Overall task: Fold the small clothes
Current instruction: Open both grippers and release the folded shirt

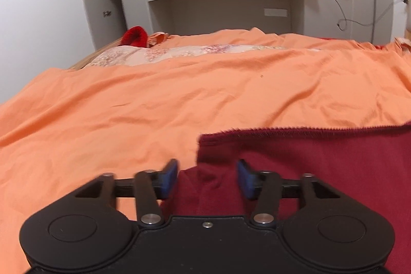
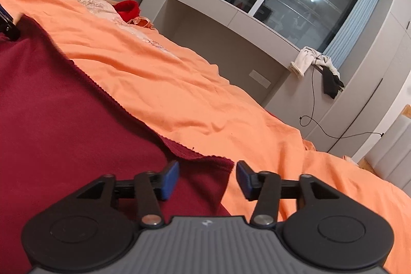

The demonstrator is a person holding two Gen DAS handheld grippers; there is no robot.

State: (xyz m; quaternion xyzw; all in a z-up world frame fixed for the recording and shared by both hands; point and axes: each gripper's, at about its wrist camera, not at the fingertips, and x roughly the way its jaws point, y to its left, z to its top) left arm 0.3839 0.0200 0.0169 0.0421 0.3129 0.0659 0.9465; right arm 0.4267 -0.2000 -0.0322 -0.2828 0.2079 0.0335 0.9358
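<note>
Dark red garment (image 1: pixel 321 166): flat on orange bedsheet (image 1: pixel 179 99), lower right of left wrist view, lower left of right wrist view; ribbed hem along upper edge.
Left gripper (image 1: pixel 206 177): jaws apart over garment corner, blue pads clear of cloth.
Right gripper (image 2: pixel 207 179): jaws apart, straddling opposite corner, nothing clamped.
Red item (image 1: pixel 134 36): upper left, by floral pillow (image 1: pixel 159 55).

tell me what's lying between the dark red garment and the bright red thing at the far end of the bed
Only the wrinkled orange sheet, then a pale floral strip of bedding just before the bright red thing. The left wrist view shows the stretch past the dark red garment.
</note>
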